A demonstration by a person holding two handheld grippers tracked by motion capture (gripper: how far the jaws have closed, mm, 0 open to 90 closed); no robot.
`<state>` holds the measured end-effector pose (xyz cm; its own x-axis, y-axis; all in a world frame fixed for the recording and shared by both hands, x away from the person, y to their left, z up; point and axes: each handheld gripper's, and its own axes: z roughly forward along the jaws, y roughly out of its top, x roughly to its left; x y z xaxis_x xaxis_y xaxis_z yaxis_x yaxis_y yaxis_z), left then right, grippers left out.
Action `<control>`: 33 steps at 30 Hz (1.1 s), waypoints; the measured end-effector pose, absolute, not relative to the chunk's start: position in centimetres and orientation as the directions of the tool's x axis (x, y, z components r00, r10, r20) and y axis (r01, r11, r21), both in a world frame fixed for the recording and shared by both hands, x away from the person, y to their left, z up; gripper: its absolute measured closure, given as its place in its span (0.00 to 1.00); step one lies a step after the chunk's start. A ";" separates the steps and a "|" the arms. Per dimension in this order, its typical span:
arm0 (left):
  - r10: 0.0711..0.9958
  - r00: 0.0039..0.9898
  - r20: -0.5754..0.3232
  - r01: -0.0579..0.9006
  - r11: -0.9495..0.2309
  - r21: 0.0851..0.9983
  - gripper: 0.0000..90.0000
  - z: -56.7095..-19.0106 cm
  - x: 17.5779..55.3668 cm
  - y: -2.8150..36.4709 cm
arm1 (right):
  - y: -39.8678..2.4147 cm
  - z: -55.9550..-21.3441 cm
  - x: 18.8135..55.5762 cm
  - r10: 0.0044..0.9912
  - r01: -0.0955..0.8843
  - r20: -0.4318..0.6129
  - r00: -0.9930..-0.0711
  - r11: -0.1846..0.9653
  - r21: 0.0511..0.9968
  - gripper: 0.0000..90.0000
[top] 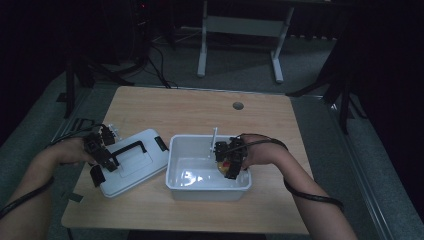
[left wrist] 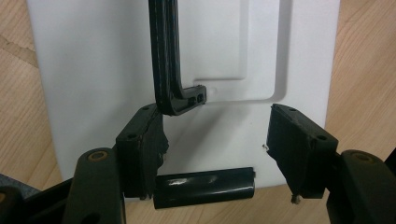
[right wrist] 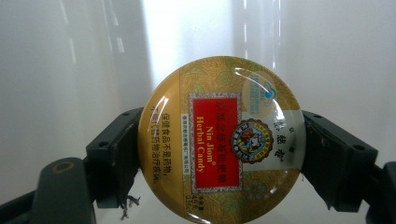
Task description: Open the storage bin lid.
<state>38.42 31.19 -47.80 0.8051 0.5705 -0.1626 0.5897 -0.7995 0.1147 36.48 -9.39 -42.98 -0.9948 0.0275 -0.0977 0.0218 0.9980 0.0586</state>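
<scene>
A white plastic box [top: 175,165] stands open at the middle of the wooden table [top: 200,110]. Its white lid [top: 142,172] lies flat to the left, with a black handle [top: 131,148]. My left gripper [top: 106,161] hovers over the lid's near end. In the left gripper view the left gripper [left wrist: 217,149] is open above the lid [left wrist: 224,56], with the handle's [left wrist: 166,60] end by one pad and nothing between the pads. My right gripper [top: 229,162] reaches into the box. It is shut on a round gold candy tin [right wrist: 219,140] with a red label, held by its rim against the box's white inside.
A black latch [left wrist: 204,186] sits on the lid's edge under my left jaws, and another latch [top: 161,143] is at its far corner. A cable hole [top: 238,105] lies in the table's far part. A white desk frame [top: 240,30] stands on the floor behind.
</scene>
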 end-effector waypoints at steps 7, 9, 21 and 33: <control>0.573 0.803 -0.165 0.593 -0.797 0.116 0.41 -47.9 38.4 31.4 | -9.1 -44.5 37.4 0.046 0.043 -0.072 -0.996 0.998 0.042 0.23; 0.574 0.802 -0.165 0.593 -0.797 0.115 0.41 -47.9 38.3 31.4 | -9.0 -44.9 37.4 0.045 0.043 -0.078 -0.996 0.999 0.026 0.23; 0.567 0.807 -0.167 0.587 -0.802 0.113 0.40 -48.2 38.5 31.2 | -8.2 -47.4 37.7 0.035 0.039 -0.078 -0.996 0.998 -0.053 0.23; 0.568 0.806 -0.166 0.588 -0.801 0.115 0.40 -48.1 38.4 31.2 | -7.9 -48.4 37.6 0.028 0.037 -0.078 -0.997 0.992 -0.121 0.22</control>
<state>38.45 31.17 -48.10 0.8062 0.5678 -0.1664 0.5878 -0.8009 0.1147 37.58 -7.91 -48.35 -0.9966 0.0278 -0.0776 0.0371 0.9920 -0.1208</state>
